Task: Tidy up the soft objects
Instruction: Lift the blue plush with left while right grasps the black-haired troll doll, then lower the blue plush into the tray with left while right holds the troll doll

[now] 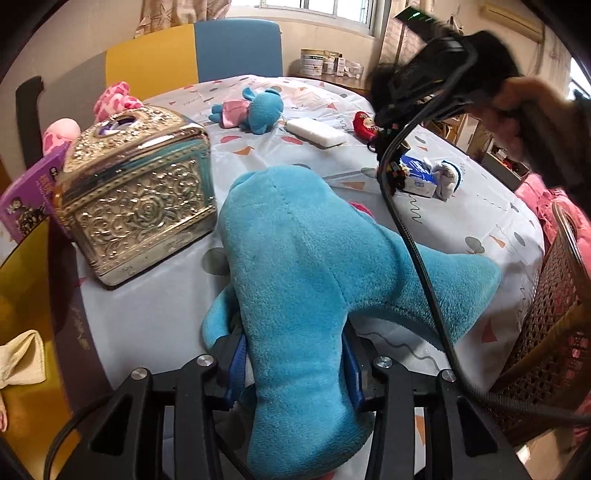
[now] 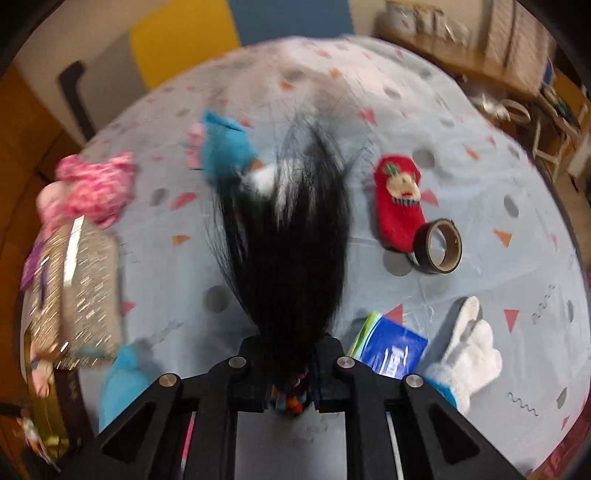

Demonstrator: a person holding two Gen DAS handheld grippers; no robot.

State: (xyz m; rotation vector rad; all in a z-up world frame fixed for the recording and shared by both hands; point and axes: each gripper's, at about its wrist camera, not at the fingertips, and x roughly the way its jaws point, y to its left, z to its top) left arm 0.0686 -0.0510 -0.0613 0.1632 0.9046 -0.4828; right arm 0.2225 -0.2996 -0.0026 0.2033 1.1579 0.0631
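Here, long black hair tuft, seemingly bead-tied, hangs from clamped right fingers.

Domestic room, most likely a dining or living area. Indicators: a round table covered with a patterned plastic cloth; a window with curtains at 12 o'clock; a wall-mounted air conditioner at 1 o'clock; a wooden sideboard carrying tins; a rattan chair at 4 o'clock; an ornate metal tissue box at 9 o'clock.
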